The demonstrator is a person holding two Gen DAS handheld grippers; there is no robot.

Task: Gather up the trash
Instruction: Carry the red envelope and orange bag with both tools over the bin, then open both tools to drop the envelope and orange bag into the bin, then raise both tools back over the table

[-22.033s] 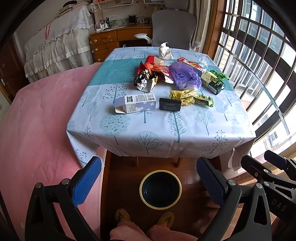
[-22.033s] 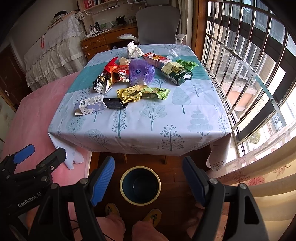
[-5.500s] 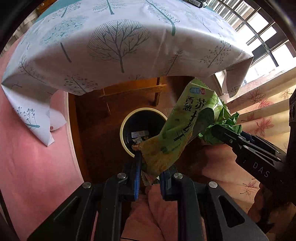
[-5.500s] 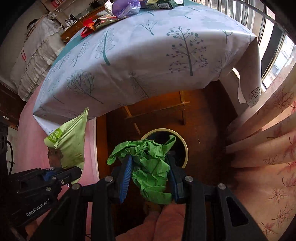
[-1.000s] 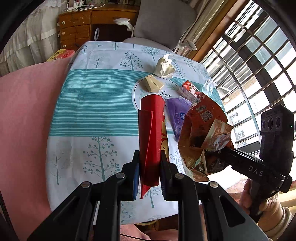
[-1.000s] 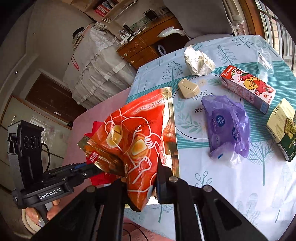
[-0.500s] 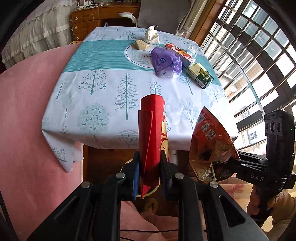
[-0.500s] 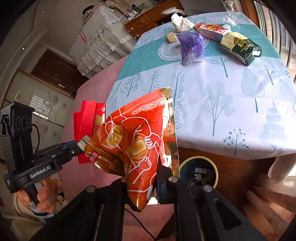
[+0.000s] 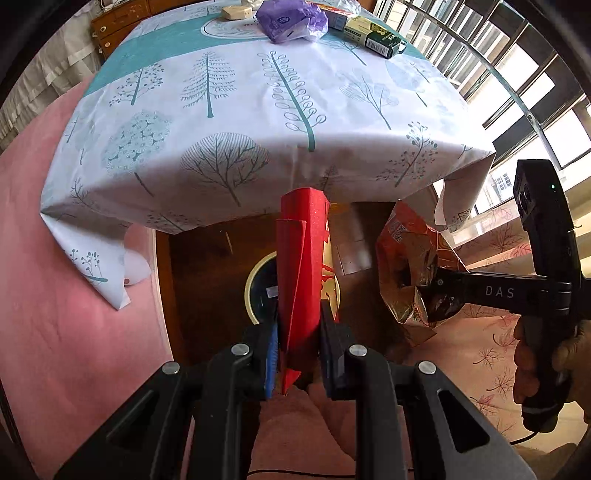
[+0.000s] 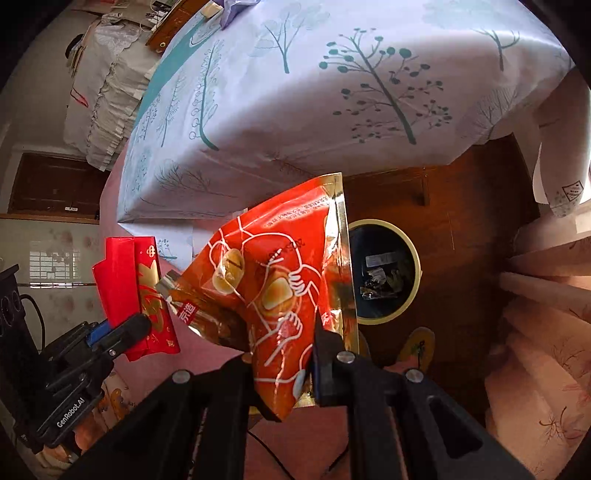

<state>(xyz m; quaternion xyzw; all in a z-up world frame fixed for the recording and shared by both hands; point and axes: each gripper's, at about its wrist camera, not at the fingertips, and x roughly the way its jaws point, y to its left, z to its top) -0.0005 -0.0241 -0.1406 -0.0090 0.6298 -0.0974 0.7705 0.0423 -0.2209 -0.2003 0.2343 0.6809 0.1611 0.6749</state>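
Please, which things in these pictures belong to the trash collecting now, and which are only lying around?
Part of the job:
- folded red paper envelope, clamped in the left gripper
- orange foil snack bag, clamped in the right gripper
- round dark bin with yellow rim on the floor

Lying about:
- tree-print tablecloth
- crumpled purple plastic bag, green carton, on the table
- pink bedcover

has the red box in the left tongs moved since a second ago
Yes. The red box was over the table top then; it now hangs below the table's near edge, over the bin on the floor, clamped in the left tongs.
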